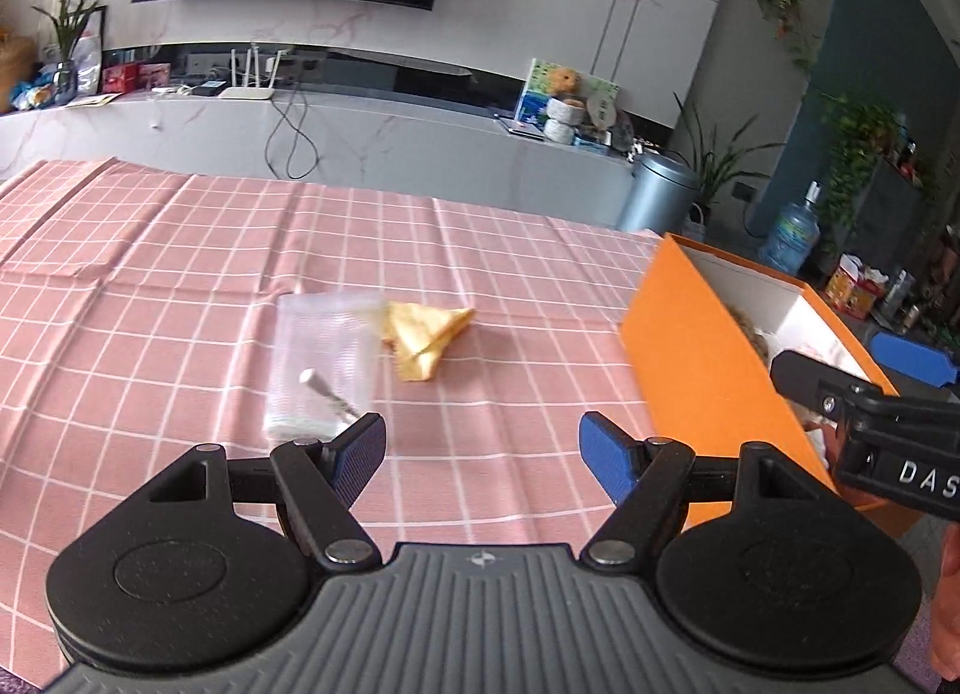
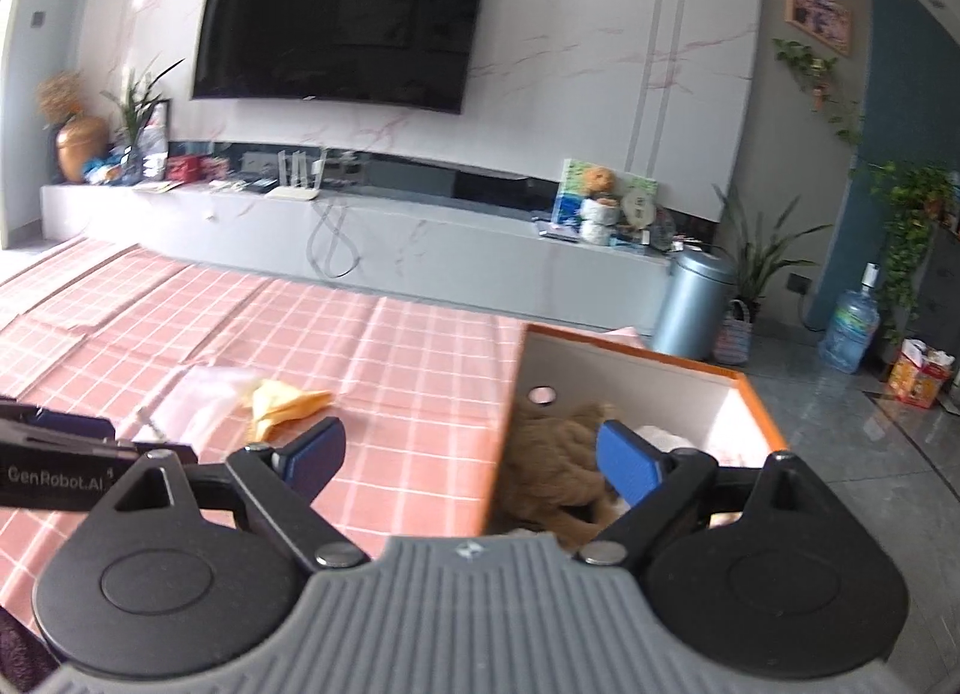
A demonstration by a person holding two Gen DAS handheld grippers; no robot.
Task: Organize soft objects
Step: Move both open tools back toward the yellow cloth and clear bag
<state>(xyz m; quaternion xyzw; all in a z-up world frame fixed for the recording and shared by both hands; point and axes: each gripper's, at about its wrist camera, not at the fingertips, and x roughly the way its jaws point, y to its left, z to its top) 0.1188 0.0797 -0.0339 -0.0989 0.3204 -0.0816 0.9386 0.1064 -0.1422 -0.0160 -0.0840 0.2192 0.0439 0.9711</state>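
Note:
A folded yellow cloth [image 1: 427, 344] lies on the pink checked tablecloth [image 1: 180, 274], touching a clear plastic bag [image 1: 324, 361] with a small metal piece inside. My left gripper [image 1: 483, 454] is open and empty, just in front of them. An orange box [image 1: 690, 358] with white inside stands at the right. In the right wrist view the box [image 2: 660, 376] holds a brown plush toy [image 2: 552, 466] and something white. My right gripper [image 2: 474, 454] is open and empty, its right finger over the box. The cloth [image 2: 282, 401] and bag [image 2: 201, 394] lie to the left.
A grey TV bench [image 2: 360, 238] with clutter and a wall TV [image 2: 336, 27] stand beyond the table. A metal bin [image 2: 690, 304], plants and a water bottle [image 2: 849, 328] are on the floor at the right. The right gripper's body [image 1: 870, 424] shows by the box.

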